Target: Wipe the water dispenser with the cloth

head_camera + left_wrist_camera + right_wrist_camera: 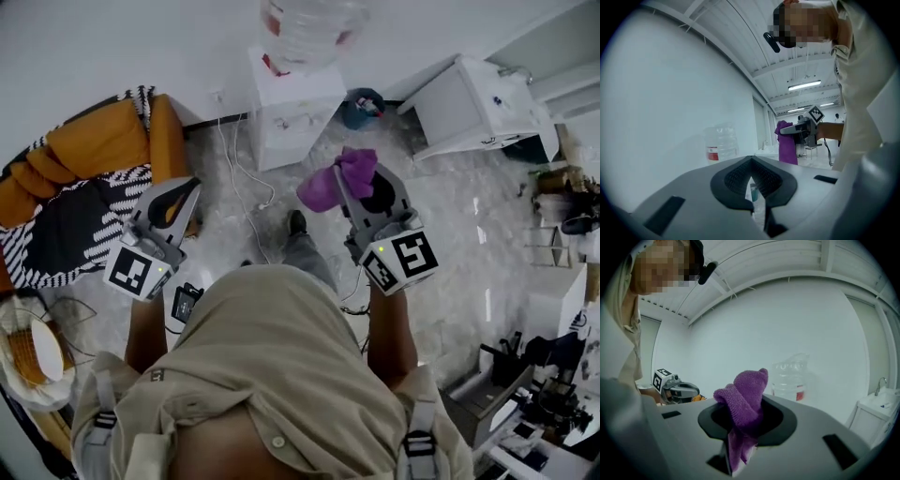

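Purple cloth (745, 399) is bunched up right between the right gripper's (743, 420) fingers, pinched tight, with a wad poking up past the tips and a tail hanging down below them, so that side looks sorted. The left gripper (752, 176) is carrying nothing: its fingers are pressed together at the tips with just a thin sliver of gap lower down, and all I can see through it is floor and a bit of teal. In the head view both are held out in front of the person's chest, left gripper (169, 202) off to one side and the right gripper (361, 192) with the cloth (342, 178) on the other, well apart from each other. Out beyond the fingertips there's bare floor with a white cable (239, 178) trailing across it, then the water dispenser (291, 112) standing against the wall with its big clear bottle (309, 28) on top. A teal bin (361, 108) sits just beside the dispenser, and an orange sofa (94, 159) is off past the left fingers. As for progress, I'd say basically zero wiping so far: the cloth is picked up and ready, but it's nowhere near touching the dispenser. What's left is closing the gap and doing the whole wipe, top and sides.
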`<state>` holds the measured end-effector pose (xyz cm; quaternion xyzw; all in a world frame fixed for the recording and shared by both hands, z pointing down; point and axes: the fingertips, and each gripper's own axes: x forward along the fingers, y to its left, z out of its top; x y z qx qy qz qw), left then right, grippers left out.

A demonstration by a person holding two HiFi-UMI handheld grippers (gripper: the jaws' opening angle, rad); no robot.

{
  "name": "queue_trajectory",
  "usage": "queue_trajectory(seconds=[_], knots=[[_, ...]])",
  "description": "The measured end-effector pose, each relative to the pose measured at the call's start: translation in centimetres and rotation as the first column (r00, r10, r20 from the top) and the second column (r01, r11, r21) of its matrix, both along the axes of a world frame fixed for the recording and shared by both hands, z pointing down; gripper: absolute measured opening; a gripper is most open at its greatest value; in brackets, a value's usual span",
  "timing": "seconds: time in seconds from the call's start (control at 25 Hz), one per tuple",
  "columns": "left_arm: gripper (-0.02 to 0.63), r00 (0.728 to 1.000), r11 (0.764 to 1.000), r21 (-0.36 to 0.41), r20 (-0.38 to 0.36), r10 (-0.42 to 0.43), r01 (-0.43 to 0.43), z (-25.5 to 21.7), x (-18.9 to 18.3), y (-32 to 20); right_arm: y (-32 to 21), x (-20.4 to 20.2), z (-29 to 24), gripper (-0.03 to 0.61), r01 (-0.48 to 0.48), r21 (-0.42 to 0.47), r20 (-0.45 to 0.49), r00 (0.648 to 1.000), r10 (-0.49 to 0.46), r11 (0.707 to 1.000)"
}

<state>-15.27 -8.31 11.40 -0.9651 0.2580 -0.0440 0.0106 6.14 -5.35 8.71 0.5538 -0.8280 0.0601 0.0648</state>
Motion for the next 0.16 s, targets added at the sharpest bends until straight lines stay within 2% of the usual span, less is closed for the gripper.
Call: queue_trajectory(seconds=[0.16], knots=[[0.015,0.998,0.998,0.003,0.001,0.066,-0.066,0.2,0.5,2.3,3.6,-0.1,-0.4,0.109,-0.055,0.013,0.017,0.998,0.055,0.998]])
